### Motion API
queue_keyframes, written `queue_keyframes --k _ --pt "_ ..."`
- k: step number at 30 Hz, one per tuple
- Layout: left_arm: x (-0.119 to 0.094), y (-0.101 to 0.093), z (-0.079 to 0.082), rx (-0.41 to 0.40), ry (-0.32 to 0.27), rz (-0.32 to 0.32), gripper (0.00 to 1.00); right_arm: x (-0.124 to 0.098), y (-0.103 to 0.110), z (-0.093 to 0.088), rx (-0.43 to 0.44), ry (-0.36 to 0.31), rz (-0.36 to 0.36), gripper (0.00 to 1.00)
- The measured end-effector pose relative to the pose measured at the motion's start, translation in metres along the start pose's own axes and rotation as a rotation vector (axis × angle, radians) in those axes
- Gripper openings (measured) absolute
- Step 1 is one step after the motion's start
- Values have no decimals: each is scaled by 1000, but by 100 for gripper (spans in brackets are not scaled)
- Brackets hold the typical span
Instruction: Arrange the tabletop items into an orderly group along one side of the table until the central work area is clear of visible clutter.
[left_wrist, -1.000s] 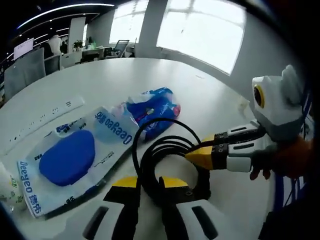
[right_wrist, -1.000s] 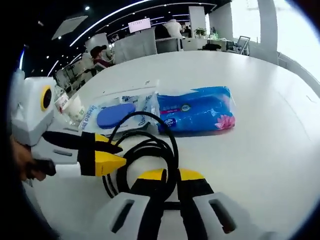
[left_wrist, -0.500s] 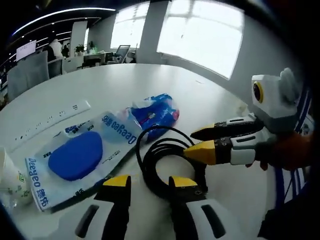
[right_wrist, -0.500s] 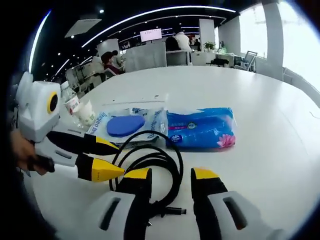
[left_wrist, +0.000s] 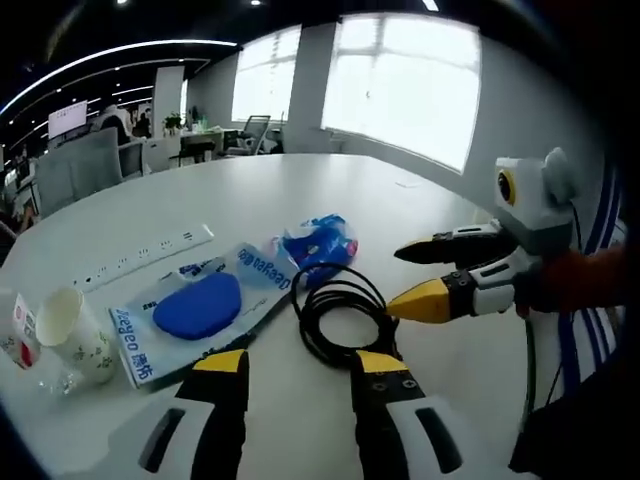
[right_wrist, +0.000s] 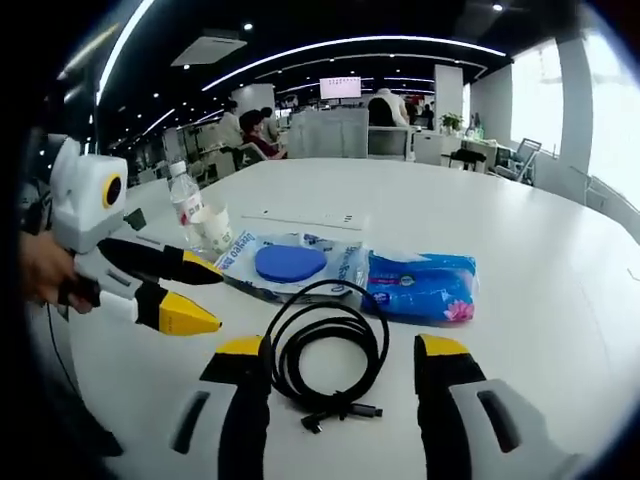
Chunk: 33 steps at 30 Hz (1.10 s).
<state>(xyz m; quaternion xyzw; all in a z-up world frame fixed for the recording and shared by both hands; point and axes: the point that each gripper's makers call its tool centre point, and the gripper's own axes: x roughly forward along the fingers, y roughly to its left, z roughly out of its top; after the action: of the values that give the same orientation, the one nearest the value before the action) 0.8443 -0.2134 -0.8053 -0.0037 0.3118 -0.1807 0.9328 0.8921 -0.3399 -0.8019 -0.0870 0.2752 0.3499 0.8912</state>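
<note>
A coiled black cable lies on the white table, loose, just ahead of both grippers. Behind it lie a blue tissue pack and a clear packet holding a blue pad. My left gripper is open, jaws wide apart short of the cable, and it also appears in the right gripper view. My right gripper is open with the cable between and beyond its yellow tips; it enters the left gripper view from the right.
A paper cup and a water bottle stand at the table's edge near the packet. A white power strip lies behind them. Office desks, chairs and people sit far off beyond the table.
Both grippers have opened off the cable and drawn back from it; the cable now lies free on the table. The cup and bottle have come into view.
</note>
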Motion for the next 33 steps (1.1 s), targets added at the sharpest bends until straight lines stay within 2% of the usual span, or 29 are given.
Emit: queue_keyframes --k 4,10,15,20,25,30,33 --pt "-24 5 -2 -6 -20 27 45 -13 6 4 -7 -13 14 64" --pt "-62 14 -7 -42 -53 61 54 -33 13 11 0 -43 25 75" --pt "-96 19 -13 -86 -49 78 63 -50 21 17 17 -40 49 87" --pt "-130 33 -16 -116 -83 123 68 -68 29 24 16 -33 73 95" --pt "-161 43 -27 -148 -63 149 76 -86 40 32 19 -15 95 99" --pt "-179 36 -33 -180 -30 142 82 -96 47 31 30 17 108 100" --pt "-190 37 -36 -176 -13 160 87 -104 49 29 14 28 100 100"
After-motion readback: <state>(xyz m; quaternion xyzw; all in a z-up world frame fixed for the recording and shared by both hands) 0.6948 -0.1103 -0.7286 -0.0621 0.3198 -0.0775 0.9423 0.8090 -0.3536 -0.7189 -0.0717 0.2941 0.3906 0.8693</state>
